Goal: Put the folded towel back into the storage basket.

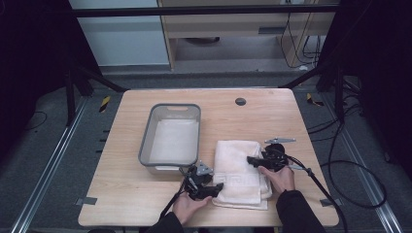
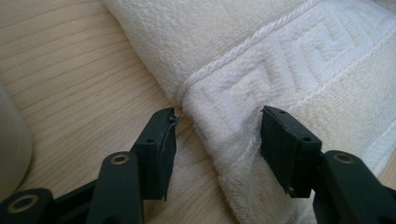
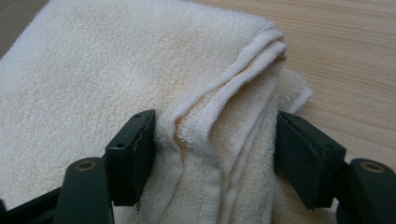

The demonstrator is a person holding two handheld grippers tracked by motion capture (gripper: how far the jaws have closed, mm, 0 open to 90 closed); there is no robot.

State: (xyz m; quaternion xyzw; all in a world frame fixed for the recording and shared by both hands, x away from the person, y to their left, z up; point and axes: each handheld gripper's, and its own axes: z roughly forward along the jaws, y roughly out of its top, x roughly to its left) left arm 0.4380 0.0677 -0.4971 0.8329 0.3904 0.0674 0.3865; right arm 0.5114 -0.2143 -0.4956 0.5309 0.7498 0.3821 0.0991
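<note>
On the wooden surface (image 1: 136, 194), just right of the grey bin (image 1: 171, 137), we list one folded towel (image 1: 240, 170), long axis running near-to-far. Left tongs (image 2: 218, 135) straddle its patterned edge, apart; right tongs (image 3: 215, 140) bracket its layered edge, pads touching.

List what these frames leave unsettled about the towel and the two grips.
- Folded towel: layer count; in the right gripper view, the stacked edges run under the jaws.
- Left gripper: whether its left pad touches the cloth; in the high view, too small.
- Tub: contents; high view blurred.
</note>
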